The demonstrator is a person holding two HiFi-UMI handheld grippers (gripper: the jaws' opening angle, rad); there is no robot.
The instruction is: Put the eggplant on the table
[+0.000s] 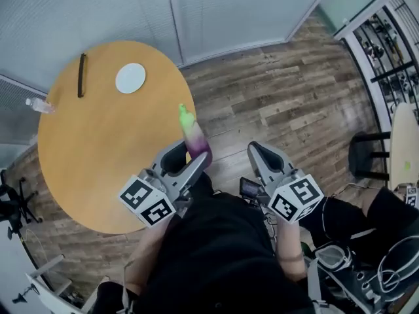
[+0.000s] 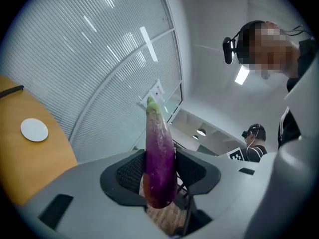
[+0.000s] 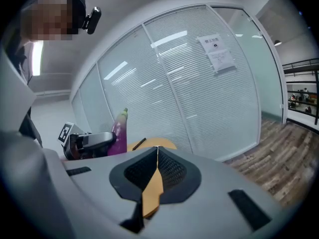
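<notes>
A long purple eggplant [image 1: 195, 136] with a green stem end stands out of my left gripper [image 1: 190, 154], which is shut on its thick lower end. In the left gripper view the eggplant [image 2: 159, 163] sits upright between the two black pads. It hangs just off the right edge of the round wooden table [image 1: 98, 162], above the wood floor. My right gripper [image 1: 257, 150] is to the right, over the floor, with its jaws together and nothing in them. The right gripper view shows the shut right gripper [image 3: 157, 156] and, to the left, the eggplant [image 3: 119, 131] in the left gripper [image 3: 87, 141].
On the table's far part lie a white disc [image 1: 131, 78] and a black stick [image 1: 82, 75]; a small bottle [image 1: 40, 104] lies at its left edge. A glass wall with blinds runs behind. A black stool [image 1: 366, 156] stands at the right. Another person [image 2: 254, 143] stands far off.
</notes>
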